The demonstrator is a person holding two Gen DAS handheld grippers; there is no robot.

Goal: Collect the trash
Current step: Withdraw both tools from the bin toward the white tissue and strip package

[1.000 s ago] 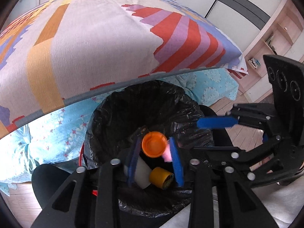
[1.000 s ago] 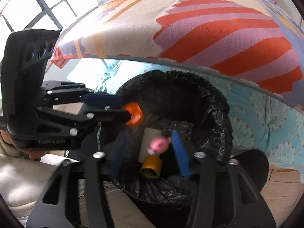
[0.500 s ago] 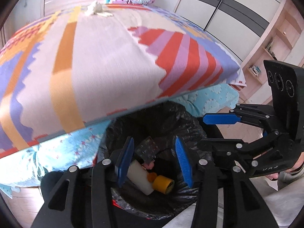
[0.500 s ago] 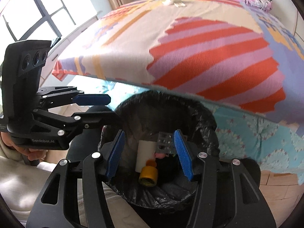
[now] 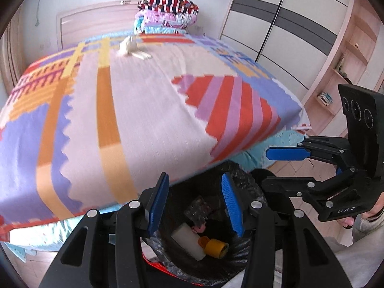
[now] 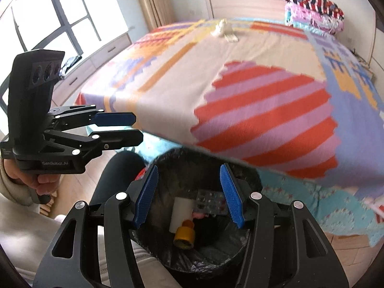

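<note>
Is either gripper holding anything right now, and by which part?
Nothing is held: left gripper and right gripper are open and empty above the black-lined trash bin.

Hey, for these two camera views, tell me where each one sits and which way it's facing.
Left wrist view: sits on the left gripper, angled down over the black-bagged trash bin toward the bed with the patterned blanket; its own open fingers, the right gripper and a hand show.
Right wrist view: sits on the right gripper, facing the same bin and bed; the left gripper and a hand show.
Shared: bin, yellow cap, crumpled white tissue.
</note>
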